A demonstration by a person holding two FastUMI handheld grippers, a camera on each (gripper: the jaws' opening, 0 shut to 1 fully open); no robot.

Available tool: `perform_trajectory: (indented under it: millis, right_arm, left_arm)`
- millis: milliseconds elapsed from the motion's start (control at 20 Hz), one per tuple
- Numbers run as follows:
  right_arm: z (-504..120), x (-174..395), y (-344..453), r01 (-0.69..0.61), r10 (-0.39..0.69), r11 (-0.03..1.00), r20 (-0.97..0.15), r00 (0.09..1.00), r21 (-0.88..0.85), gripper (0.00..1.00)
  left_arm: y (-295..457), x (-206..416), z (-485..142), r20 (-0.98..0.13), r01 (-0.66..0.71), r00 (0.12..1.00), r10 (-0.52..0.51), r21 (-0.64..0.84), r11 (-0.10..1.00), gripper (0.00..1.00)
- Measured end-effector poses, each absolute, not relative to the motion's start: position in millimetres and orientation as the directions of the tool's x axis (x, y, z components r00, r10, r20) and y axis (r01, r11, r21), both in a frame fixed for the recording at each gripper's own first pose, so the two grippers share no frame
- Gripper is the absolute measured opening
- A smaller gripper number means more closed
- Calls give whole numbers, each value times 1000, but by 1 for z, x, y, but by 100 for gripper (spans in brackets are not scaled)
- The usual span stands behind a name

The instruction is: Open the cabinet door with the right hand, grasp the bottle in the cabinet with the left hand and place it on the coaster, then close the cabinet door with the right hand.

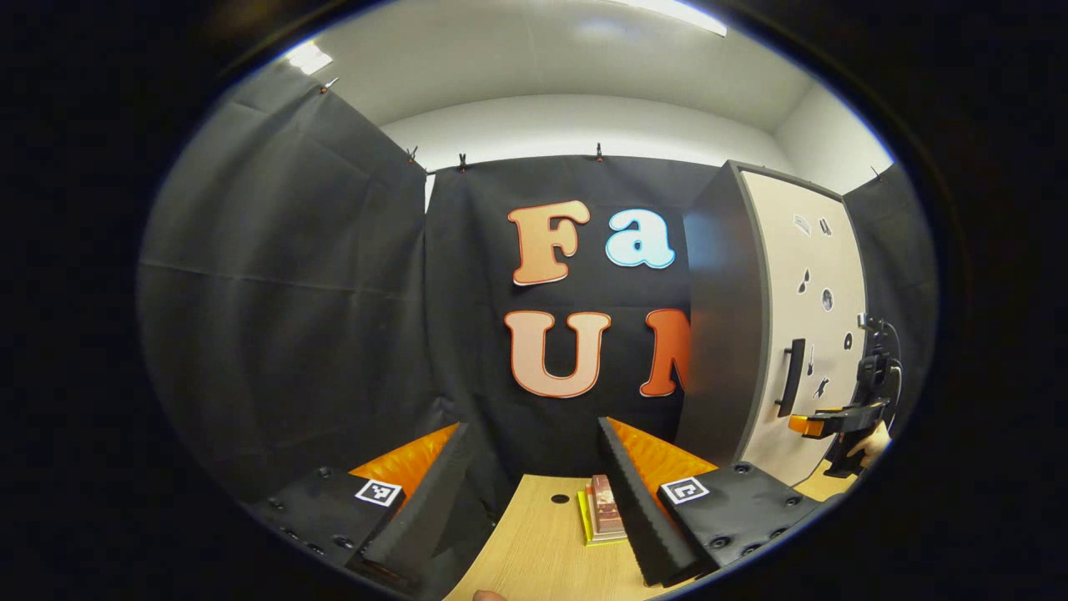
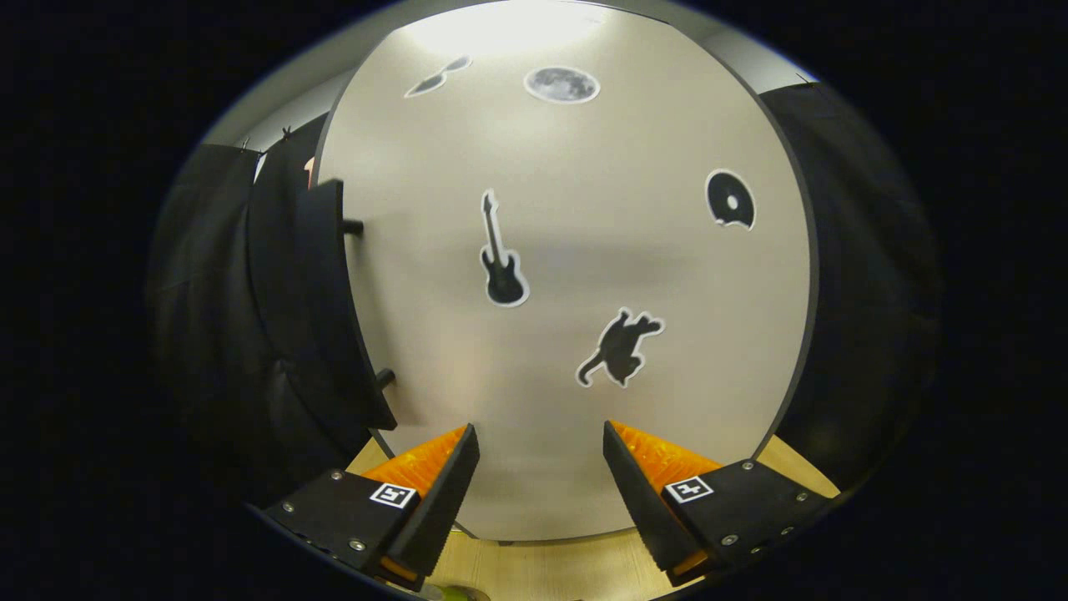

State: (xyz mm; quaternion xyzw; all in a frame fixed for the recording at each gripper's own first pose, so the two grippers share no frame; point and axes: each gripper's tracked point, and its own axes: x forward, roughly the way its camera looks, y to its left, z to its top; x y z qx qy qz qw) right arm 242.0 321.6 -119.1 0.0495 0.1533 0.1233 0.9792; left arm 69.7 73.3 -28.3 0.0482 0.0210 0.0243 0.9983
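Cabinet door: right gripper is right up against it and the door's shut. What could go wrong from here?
1. The right gripper faces the bare door panel, with the handle well off to its left; closing the open fingers here would likely grab nothing.
2. The left gripper hangs over the table near the cabinet; the door may swing toward it.

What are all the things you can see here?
cabinet: one, dark grey side, right of the table.
cabinet door: one, beige, shut, facing the right gripper.
door handle: one, black, on the door's left edge.
stickers: several, black and grey, guitar, moon, cat among them, on the door.
table: one, light wood, below.
coaster: a small flat stack, yellow and reddish, on the table.
left gripper: one, open, above the table.
right gripper: one, open, before the door.
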Motion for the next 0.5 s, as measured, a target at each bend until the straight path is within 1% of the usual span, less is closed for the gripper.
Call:
perform_trajectory:
  millis: [100,200,250,450,500]
  right_arm:
    - [-88,227,288,-220,241,970,-263,934,104,93]
    - [-52,210,251,-216,225,974,-237,945,63,93]
    - [-33,201,230,-207,209,978,-220,953,31,93]
    - [45,154,160,-179,172,983,-128,977,-48,93]
    - [62,144,147,-180,173,982,-108,979,-57,93]
  left_arm:
    - [68,73,-13,-27,-43,999,46,104,994,94]
    - [68,75,9,2,-54,999,54,109,993,94]
    - [67,74,21,19,-55,998,54,110,992,97]
    - [62,59,67,73,-56,996,48,110,992,97]
    - [67,52,79,89,-72,994,62,116,991,94]
